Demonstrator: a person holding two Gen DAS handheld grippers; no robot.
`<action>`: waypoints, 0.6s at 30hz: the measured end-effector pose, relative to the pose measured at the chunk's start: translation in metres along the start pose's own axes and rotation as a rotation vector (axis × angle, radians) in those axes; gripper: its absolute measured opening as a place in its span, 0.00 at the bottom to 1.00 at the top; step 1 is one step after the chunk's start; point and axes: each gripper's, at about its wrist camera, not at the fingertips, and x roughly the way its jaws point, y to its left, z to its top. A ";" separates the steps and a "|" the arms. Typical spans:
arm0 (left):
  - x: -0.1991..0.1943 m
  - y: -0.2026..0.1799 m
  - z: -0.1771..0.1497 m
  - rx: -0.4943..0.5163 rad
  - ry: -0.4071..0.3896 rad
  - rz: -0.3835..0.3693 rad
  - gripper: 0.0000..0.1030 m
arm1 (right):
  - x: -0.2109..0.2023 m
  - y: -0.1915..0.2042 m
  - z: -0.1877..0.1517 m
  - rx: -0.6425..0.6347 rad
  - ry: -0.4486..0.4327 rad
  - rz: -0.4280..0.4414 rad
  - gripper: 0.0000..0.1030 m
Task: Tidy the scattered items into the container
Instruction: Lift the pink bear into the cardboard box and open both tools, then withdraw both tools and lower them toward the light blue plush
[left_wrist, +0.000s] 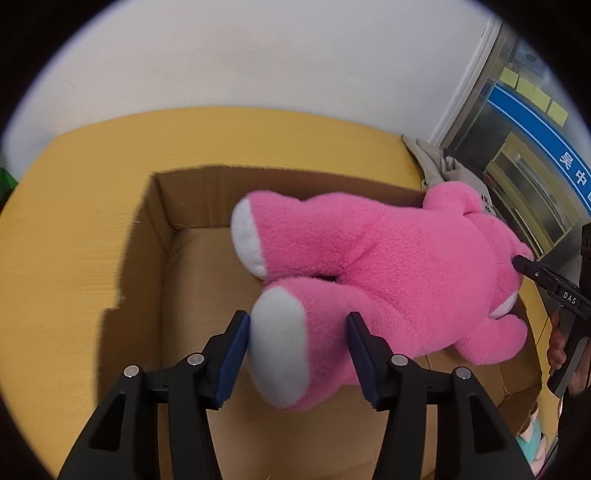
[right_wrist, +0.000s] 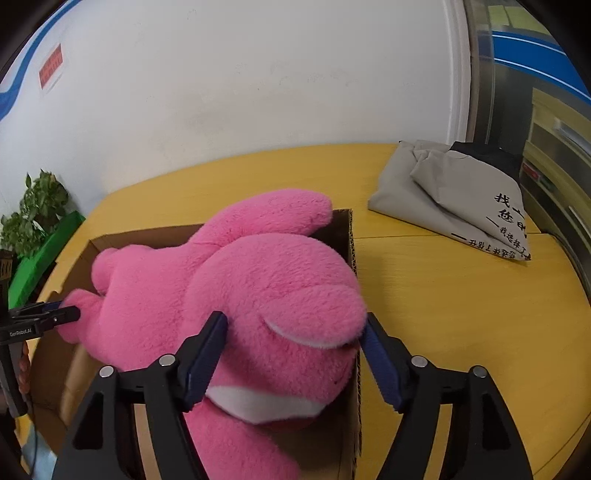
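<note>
A big pink plush bear (left_wrist: 388, 266) lies in the open cardboard box (left_wrist: 162, 206) on the yellow table. My left gripper (left_wrist: 297, 343) straddles its white-soled foot (left_wrist: 280, 350); the blue pads stand at the fur without squeezing it, so it is open. In the right wrist view the bear (right_wrist: 258, 280) fills the box (right_wrist: 351, 236), one arm resting over the far rim. My right gripper (right_wrist: 295, 343) stands wide around the head, pads at the edge of the fur, open. The left gripper's fingertips (right_wrist: 70, 312) show at the bear's foot on the left.
A folded grey garment (right_wrist: 443, 195) with black lettering lies on the yellow table (right_wrist: 461, 314) at the back right. A leafy plant (right_wrist: 33, 210) and a green box (right_wrist: 44, 251) stand at the left. White wall behind, a glass door at the right.
</note>
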 end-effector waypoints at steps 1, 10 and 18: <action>-0.015 0.001 -0.004 0.015 -0.022 -0.005 0.51 | -0.011 -0.001 -0.001 0.001 -0.014 0.005 0.80; -0.068 0.001 -0.088 0.146 0.068 -0.021 0.69 | -0.087 0.039 -0.078 -0.154 0.061 0.163 0.98; -0.057 -0.001 -0.126 0.097 0.123 -0.082 0.68 | -0.040 0.046 -0.124 -0.164 0.275 0.110 0.78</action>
